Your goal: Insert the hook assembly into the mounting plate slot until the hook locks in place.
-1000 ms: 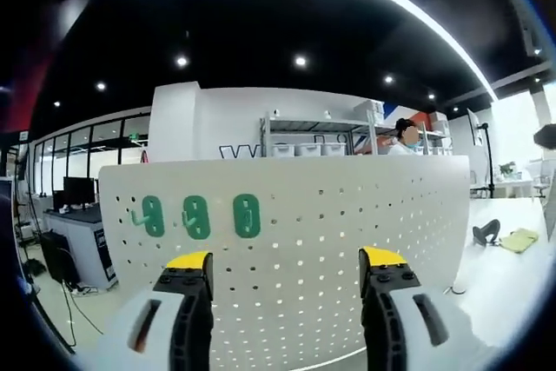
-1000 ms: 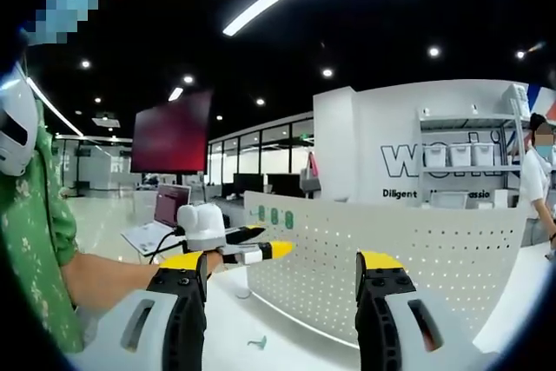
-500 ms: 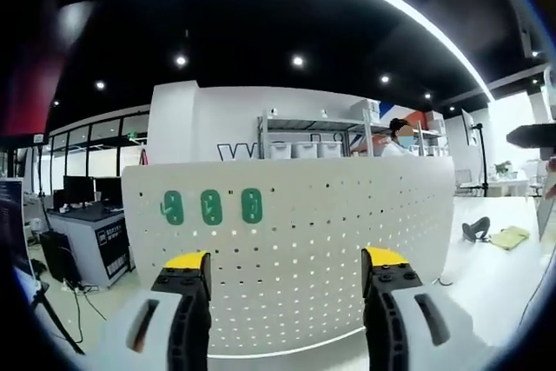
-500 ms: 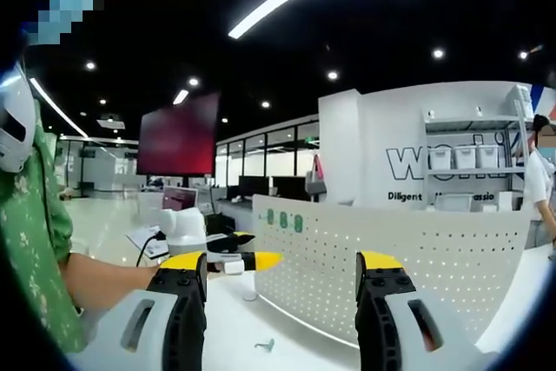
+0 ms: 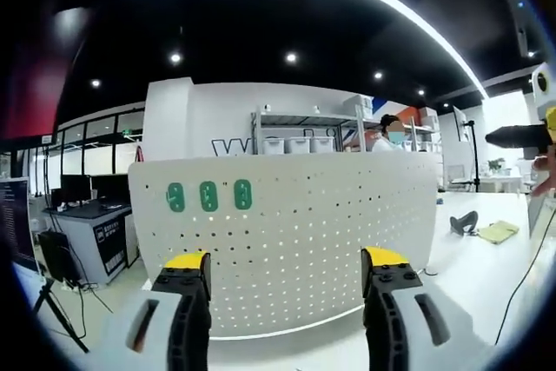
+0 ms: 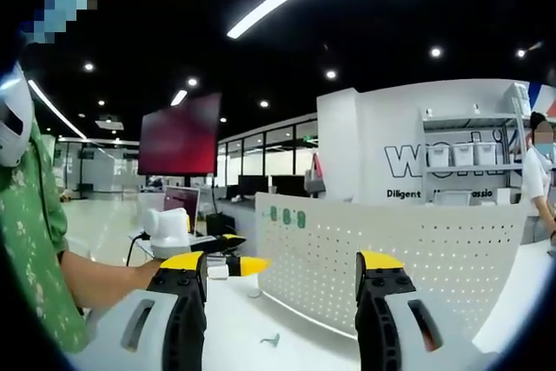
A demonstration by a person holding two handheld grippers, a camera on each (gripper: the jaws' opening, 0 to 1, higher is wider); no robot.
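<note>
The left gripper view faces the white perforated metal pegboard (image 5: 295, 241) head-on from near. The right gripper view looks at it obliquely from farther back, perhaps slightly right, board (image 6: 400, 254) at 4 o'clock. Both share its three green oval hook plates (image 5: 208, 195).

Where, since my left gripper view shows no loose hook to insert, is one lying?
Observer: The right gripper view shows a small greenish piece on the white table, in front of the pegboard. It is too small to confirm as a hook.
Operator: Where is it from my claw?
Observer: Your left claw hovers open beside the pegboard's left end. The piece lies below it in that view, between the right claw jaws.
</note>
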